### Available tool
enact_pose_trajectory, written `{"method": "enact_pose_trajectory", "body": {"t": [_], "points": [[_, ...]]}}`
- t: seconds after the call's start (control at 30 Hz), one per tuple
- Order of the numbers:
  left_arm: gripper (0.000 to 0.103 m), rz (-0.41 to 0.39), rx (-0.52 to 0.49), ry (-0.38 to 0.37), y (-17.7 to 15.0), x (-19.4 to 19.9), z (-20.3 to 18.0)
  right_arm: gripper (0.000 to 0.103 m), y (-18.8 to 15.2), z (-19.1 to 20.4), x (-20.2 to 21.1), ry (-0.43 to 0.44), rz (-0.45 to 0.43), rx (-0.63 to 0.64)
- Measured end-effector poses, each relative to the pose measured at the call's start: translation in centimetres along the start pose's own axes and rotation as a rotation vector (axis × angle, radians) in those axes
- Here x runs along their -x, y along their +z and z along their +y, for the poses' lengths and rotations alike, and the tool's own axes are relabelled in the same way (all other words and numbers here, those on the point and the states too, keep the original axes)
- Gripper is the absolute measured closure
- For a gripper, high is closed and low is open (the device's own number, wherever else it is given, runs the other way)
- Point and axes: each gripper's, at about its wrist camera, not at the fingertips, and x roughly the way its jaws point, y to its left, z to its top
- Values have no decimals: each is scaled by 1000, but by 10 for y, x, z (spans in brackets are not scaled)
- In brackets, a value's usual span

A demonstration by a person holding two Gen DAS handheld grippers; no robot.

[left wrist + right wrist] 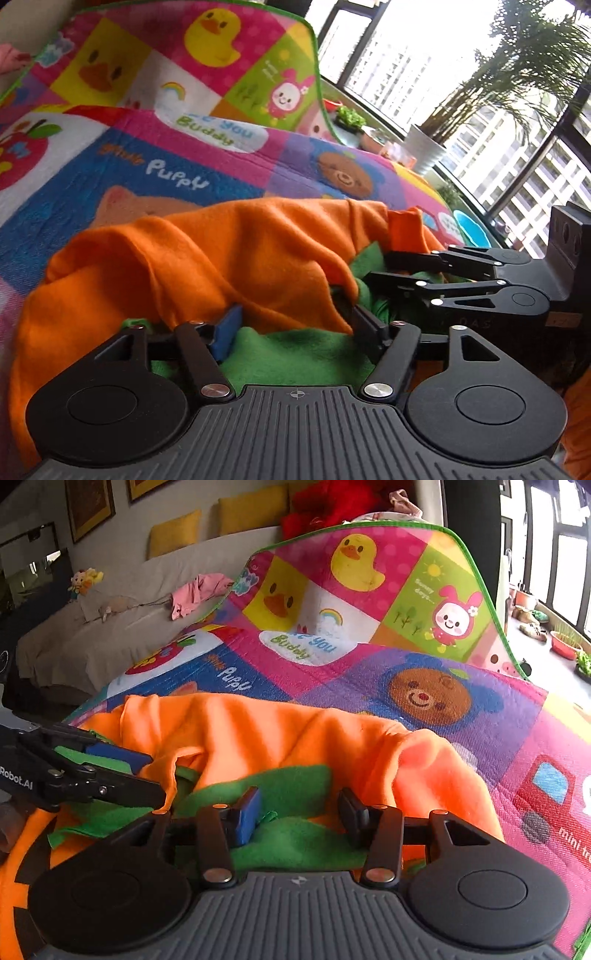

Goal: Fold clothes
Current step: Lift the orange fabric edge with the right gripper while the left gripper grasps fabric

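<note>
An orange garment (236, 251) with green trim (295, 354) lies bunched on a colourful play mat (184, 173). My left gripper (295, 326) is open low over its near edge, and a fold of orange and green cloth lies loosely between the blue pad (227, 328) and the black finger. Just to its right, the right gripper (380, 266) reaches into the same heap. In the right wrist view the right gripper (299, 812) stands open over the green trim (295, 786) of the orange garment (258, 731). The left gripper (144, 775) enters from the left with green cloth between its fingers.
The play mat (480, 716) curls up at its far side. A beige sofa (110, 627) with yellow cushions and a pink cloth (192, 592) stands behind it. Windows, a white plant pot (428, 151) and small planters (565, 644) line the right.
</note>
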Motion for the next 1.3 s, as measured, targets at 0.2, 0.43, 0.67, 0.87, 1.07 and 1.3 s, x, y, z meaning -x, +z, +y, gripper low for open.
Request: {"method": "enact_pose_trajectory", "body": {"t": [0.2,0.43,0.67,0.87,1.07,1.3], "points": [[30,21,33,-32,7,9,5,56,0,0,5,-2,7,8],[23,-45,-50,93,37,42,30,35,30,-17,37,-56,-67,123],[28,41,-141,130,61,4,58,35,54,-33,-8,0,30,189],[39,101,-178,64,54,-15,59,39,46,-51,-43,34,133,134],[46,88,-211,81,56,-23,55,42,56,-40,-42,5,70,207],[29,135,-229,79,62,-19,62,42,80,-34,-53,61,98,286]]}}
